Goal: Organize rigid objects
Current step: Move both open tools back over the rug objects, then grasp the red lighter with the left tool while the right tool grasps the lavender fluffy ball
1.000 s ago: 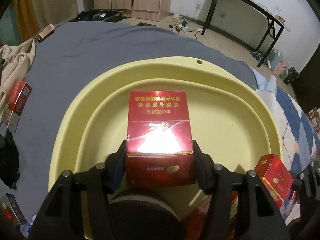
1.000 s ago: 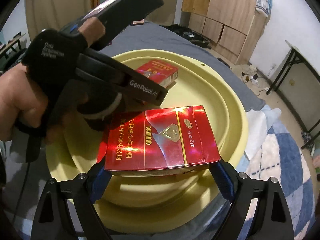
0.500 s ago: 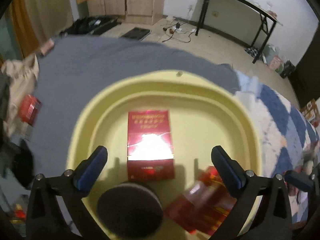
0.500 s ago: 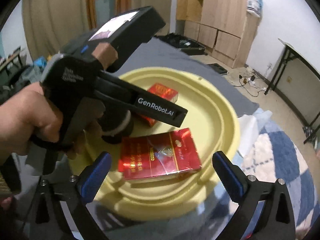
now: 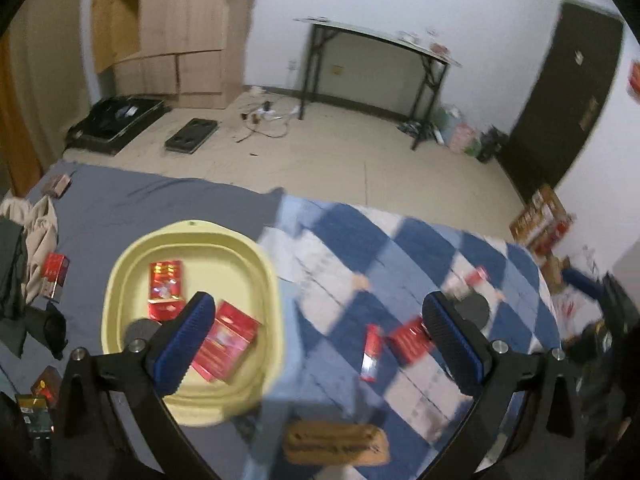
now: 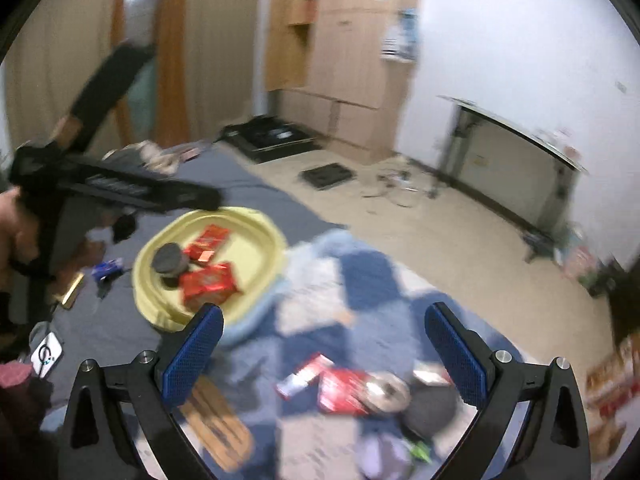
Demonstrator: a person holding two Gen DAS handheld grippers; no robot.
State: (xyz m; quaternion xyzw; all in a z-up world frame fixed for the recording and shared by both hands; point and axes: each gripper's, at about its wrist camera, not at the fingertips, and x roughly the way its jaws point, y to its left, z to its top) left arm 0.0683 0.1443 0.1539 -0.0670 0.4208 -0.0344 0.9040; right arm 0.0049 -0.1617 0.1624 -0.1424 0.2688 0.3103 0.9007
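Observation:
A yellow basin sits on the bed and holds two red cigarette boxes and a dark round tin. My left gripper is open and empty, raised above the bed to the right of the basin. My right gripper is open and empty, high above the blue checkered blanket. More red boxes and a narrow red pack lie on the blanket. The left gripper's body shows in the right wrist view.
A brown flat box lies near the bed's front edge. Red boxes and clothes lie on the grey sheet at left. A round metal tin sits by the red boxes. Floor, wardrobe and black table stand beyond.
Both grippers opened and let go of their red boxes, which now lie in the yellow basin. Both grippers then pulled up and away to the right, over the checkered blanket.

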